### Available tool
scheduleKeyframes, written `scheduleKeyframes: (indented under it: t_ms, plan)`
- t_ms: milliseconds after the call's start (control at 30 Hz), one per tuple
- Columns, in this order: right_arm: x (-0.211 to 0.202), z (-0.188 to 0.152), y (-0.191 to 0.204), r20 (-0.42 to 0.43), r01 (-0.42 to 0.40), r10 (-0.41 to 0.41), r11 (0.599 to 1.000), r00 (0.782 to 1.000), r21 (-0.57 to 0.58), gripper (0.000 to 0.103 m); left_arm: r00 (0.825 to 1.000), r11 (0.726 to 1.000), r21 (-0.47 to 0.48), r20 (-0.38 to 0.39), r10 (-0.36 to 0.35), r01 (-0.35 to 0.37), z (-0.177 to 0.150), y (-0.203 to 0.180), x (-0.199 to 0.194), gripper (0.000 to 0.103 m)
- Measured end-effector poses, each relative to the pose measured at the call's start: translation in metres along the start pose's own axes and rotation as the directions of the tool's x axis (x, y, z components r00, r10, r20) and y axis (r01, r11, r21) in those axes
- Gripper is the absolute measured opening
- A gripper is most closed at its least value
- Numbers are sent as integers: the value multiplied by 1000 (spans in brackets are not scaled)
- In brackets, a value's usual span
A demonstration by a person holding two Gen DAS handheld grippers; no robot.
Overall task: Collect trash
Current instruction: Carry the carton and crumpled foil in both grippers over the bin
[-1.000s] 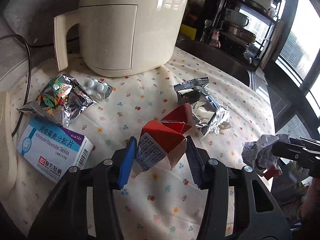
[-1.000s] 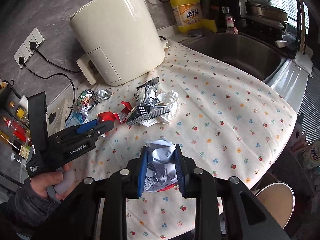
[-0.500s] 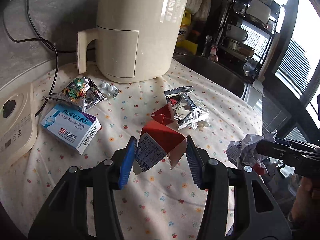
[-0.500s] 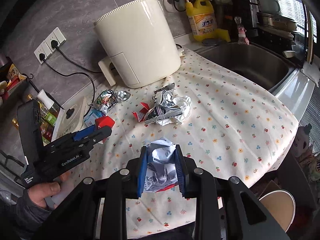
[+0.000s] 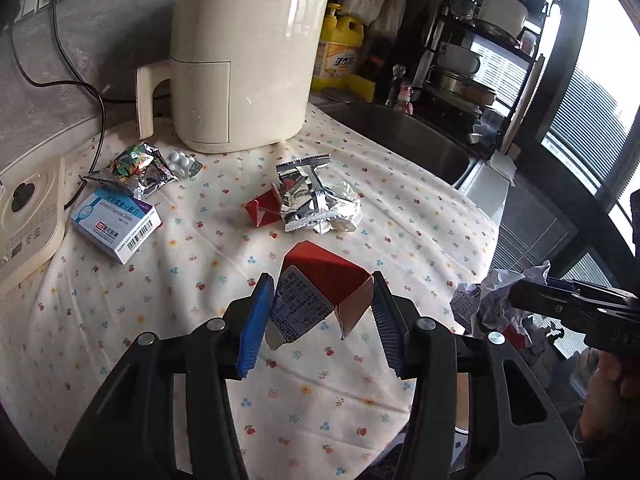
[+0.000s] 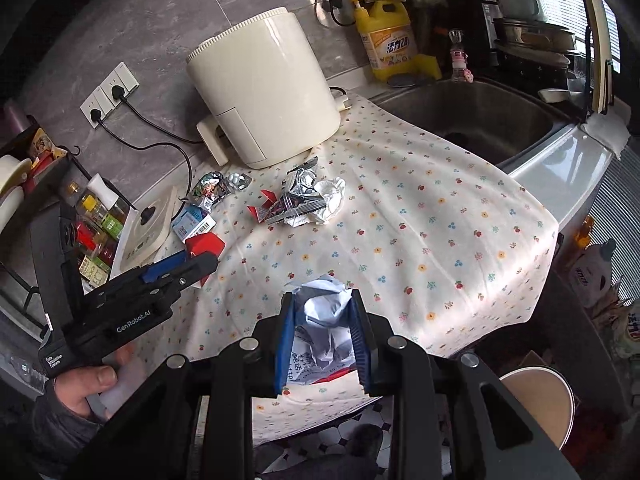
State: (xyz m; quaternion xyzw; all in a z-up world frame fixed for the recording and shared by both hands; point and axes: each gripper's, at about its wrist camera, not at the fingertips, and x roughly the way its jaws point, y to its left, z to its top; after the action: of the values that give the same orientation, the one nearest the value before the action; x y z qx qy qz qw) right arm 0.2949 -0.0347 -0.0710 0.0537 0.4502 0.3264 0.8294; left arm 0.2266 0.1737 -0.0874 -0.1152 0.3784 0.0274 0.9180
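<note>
My left gripper (image 5: 320,312) is shut on a folded red carton (image 5: 324,280) with a white printed label, held above the flowered cloth (image 5: 200,280). The right wrist view shows that gripper (image 6: 180,266) at the left with the red carton (image 6: 206,244) at its tip. My right gripper (image 6: 322,320) is shut on a crumpled white paper ball (image 6: 324,312), held over the counter's front edge. The paper ball (image 5: 492,300) also shows at the right of the left wrist view. On the cloth lie a silver foil wrapper (image 5: 316,200), a small red carton scrap (image 5: 262,210), a colourful foil packet (image 5: 132,166), a pill blister (image 5: 182,162) and a blue-white tablet box (image 5: 116,222).
A cream air fryer (image 5: 240,60) stands at the back of the cloth, with a steel sink (image 6: 472,120) to its right and a yellow detergent bottle (image 6: 388,44) behind. A cream flat device (image 5: 28,216) and a spice rack (image 6: 92,232) sit left. A round brown container (image 6: 536,400) stands below the counter edge.
Both grippers have drawn back and slightly up from the trash pile, each keeping its load. The air fryer and the litter on the cloth now look farther away.
</note>
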Motion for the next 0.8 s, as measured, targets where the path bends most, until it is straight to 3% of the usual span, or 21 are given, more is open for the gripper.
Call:
scheduleKeyframes:
  t_ms: [500,800]
  plan:
    - [-63,-42,-105,-18,75,-74,991,997,110,26,994,994,74,-83,-77,83,-34,-121,19,50]
    - [-92,-79,-180,-75,158,-146,969,986,191,26,969,983,92,-204,-140,162,-76,-189,57,50]
